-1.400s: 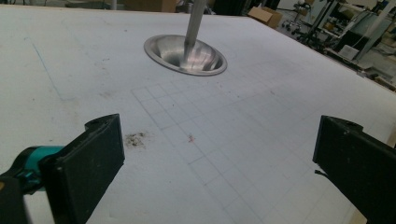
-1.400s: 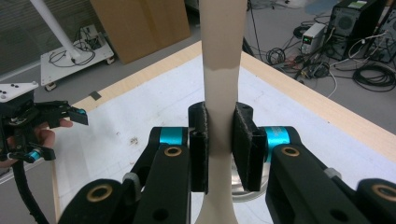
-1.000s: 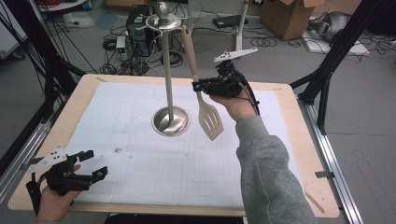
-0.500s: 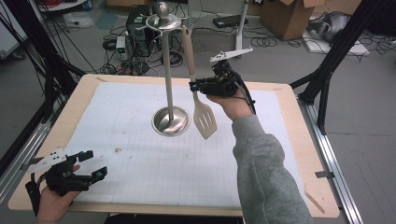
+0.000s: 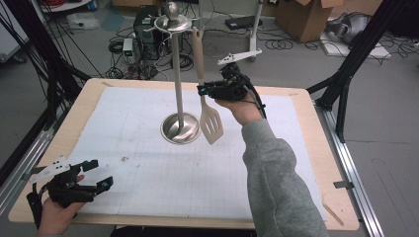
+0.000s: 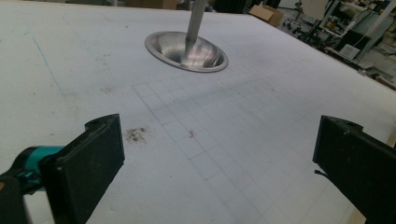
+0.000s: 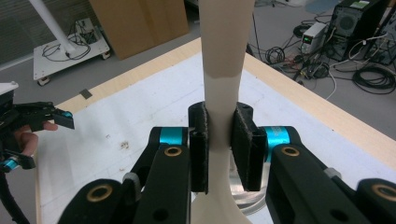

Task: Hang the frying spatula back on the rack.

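A spatula (image 5: 211, 123) with a wooden handle and a cream slotted blade hangs upright above the table, just right of a metal stand (image 5: 177, 74). My right gripper (image 5: 202, 91) is shut on its neck; in the right gripper view the pads (image 7: 245, 144) press both sides of the spatula (image 7: 223, 79). The handle's top reaches up near the hooks at the stand's top (image 5: 173, 22); whether it touches them I cannot tell. My left gripper (image 5: 97, 174) rests at the table's near left corner, open, with nothing between its jaws (image 6: 219, 158).
The stand's round base (image 5: 180, 129) (image 6: 187, 49) sits mid-table on white grid paper (image 5: 148, 168). The wooden table edge (image 5: 341, 197) runs along the right. Cables, boxes and equipment lie on the floor beyond the far edge.
My right gripper has carried the spatula slightly left, closer to the stand's pole. The left gripper has stayed put.
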The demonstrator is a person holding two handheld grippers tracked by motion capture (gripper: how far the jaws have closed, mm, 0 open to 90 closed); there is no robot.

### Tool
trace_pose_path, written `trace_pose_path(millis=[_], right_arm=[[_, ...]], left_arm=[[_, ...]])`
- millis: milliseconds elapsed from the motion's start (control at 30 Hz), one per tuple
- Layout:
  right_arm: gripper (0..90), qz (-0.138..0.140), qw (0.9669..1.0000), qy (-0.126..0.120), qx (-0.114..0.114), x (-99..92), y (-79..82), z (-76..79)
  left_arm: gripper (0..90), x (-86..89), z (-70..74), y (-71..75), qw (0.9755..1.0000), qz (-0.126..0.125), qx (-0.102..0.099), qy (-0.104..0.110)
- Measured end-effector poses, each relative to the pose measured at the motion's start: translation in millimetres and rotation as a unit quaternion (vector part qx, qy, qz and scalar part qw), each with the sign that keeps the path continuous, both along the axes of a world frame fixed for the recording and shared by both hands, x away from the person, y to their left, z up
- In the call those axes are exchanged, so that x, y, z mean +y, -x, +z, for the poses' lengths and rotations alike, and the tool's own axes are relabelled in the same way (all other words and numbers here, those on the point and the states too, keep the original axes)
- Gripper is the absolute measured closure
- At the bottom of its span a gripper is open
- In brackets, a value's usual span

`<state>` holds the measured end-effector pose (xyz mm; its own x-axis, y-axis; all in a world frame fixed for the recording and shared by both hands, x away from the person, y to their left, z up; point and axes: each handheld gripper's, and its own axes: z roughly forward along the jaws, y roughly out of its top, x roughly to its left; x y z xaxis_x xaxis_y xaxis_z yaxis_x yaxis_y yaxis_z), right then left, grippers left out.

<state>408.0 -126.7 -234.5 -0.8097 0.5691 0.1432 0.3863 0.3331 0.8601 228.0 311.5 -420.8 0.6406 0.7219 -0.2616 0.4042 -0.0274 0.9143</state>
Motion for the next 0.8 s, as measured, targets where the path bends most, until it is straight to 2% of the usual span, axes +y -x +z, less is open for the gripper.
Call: trace_pose_path(millis=[400,800], right_arm=[[77.7,-0.003,1.0000,0.002,-0.003,5.7,-3.6,-1.9],[77.7,-0.011,0.9998,0.008,-0.016,8.8,-6.4,-3.2]], left_arm=[[2.5,0.3,-0.5,0.2,1.0000,0.001,0.000,-0.003],[2.5,0.5,-1.1,1.1,1.0000,0.004,0.002,-0.002]])
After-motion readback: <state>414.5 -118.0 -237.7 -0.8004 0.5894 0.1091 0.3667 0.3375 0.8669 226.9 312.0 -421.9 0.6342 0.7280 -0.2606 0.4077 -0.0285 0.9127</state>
